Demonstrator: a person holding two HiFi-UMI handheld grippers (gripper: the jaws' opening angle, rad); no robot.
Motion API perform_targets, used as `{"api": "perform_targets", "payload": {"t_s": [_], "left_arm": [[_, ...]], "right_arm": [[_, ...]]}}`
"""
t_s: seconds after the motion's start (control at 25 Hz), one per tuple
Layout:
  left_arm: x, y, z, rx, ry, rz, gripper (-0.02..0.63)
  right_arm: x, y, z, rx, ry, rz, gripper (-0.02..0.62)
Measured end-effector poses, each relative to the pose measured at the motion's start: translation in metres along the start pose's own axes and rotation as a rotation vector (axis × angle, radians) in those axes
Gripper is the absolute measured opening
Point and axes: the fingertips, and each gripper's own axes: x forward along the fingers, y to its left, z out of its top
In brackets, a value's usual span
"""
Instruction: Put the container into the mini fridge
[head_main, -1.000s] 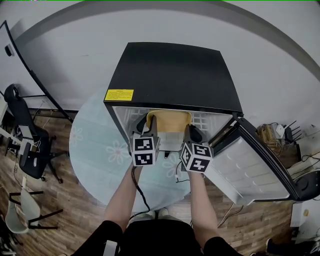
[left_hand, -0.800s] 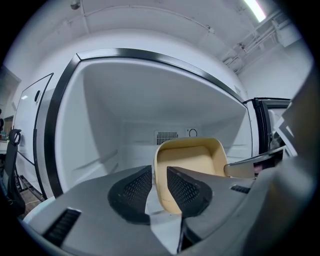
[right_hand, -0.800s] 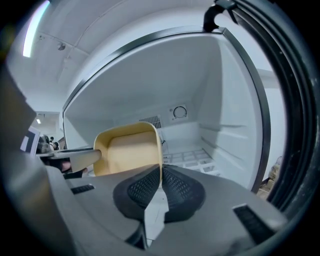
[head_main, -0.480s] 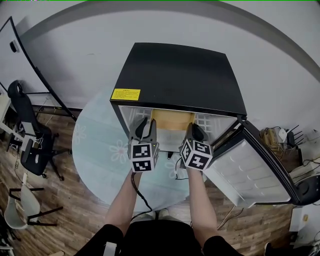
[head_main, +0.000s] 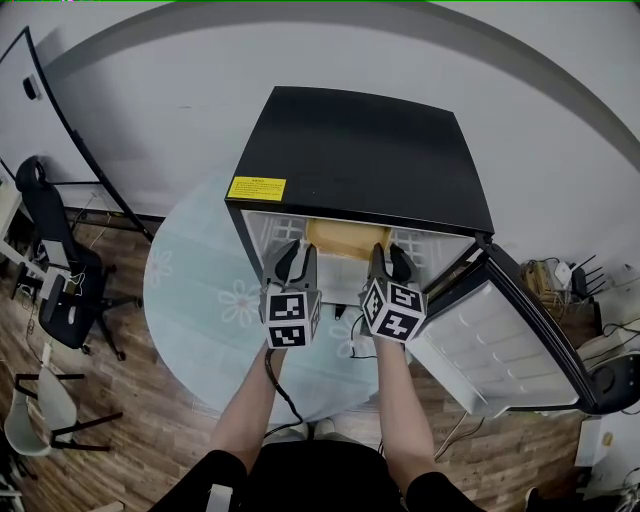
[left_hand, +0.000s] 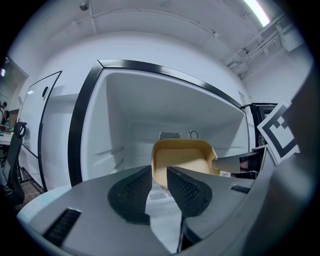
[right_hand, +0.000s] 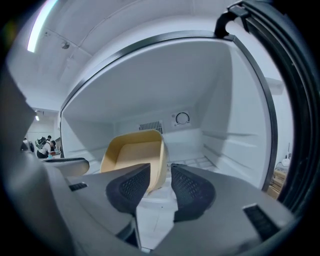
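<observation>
Round pale glass-look surface (head_main: 195, 300) with a faint flower print, standing on a brown wood-plank floor (head_main: 130, 420). Plain white wall (head_main: 130, 90) behind it. The black mini fridge (head_main: 360, 150), white inside, sits on the surface's far right part, with a yellow label (head_main: 257, 188) on its top front-left corner. Its door (head_main: 500, 335) is swung wide to your right, just beside your right forearm.

The tan open-topped plastic container (head_main: 345, 240) is inside the fridge, resting on the white shelf about mid-width, near the opening. On the back wall behind it are a vent grille (right_hand: 150, 127) and a round dial (right_hand: 182, 119).

Left hand-held gripper (left_hand: 159, 170): jaws apart, with the container's near left corner at the tips. The right-side pad is off the wall.

Right hand-held gripper (right_hand: 160, 167): jaws have just been opening. The container's right wall stands between the pads with a gap to the outer pad, so it isn't gripped.

Around you:
- A black office chair (head_main: 50, 270) and a pale chair with black legs (head_main: 35, 420) are on your left, well apart from the surface.
- A tangle of cables and small boxes (head_main: 560, 268) lies on the floor past the door.
- A black cable (head_main: 280, 385) hangs beside your left forearm.
</observation>
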Motion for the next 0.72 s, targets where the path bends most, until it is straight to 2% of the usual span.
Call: {"api": "perform_targets", "payload": {"t_s": [0.24, 0.32, 0.4, 0.48, 0.68, 0.72], "left_arm": [[-0.005, -0.004, -0.001, -0.013, -0.003, -0.007, 0.104], [-0.009, -0.004, 0.000, -0.022, -0.014, 0.000, 0.086], [-0.015, -0.003, 0.002, -0.036, -0.029, 0.011, 0.041], [-0.020, -0.003, 0.004, -0.050, -0.043, 0.018, 0.012], [-0.035, -0.006, 0.012, -0.077, -0.072, 0.015, 0.012], [-0.038, -0.007, 0.015, -0.079, -0.079, 0.013, 0.011]], "right_arm": [[-0.007, 0.002, 0.003, -0.011, -0.023, 0.012, 0.150], [-0.010, 0.003, 0.003, -0.013, -0.029, 0.016, 0.150], [-0.015, 0.006, 0.004, -0.020, -0.039, 0.024, 0.146], [-0.021, 0.008, 0.005, -0.032, -0.050, 0.029, 0.116], [-0.039, 0.022, 0.007, -0.047, -0.085, 0.066, 0.031], [-0.043, 0.026, 0.008, -0.051, -0.091, 0.077, 0.031]]}}
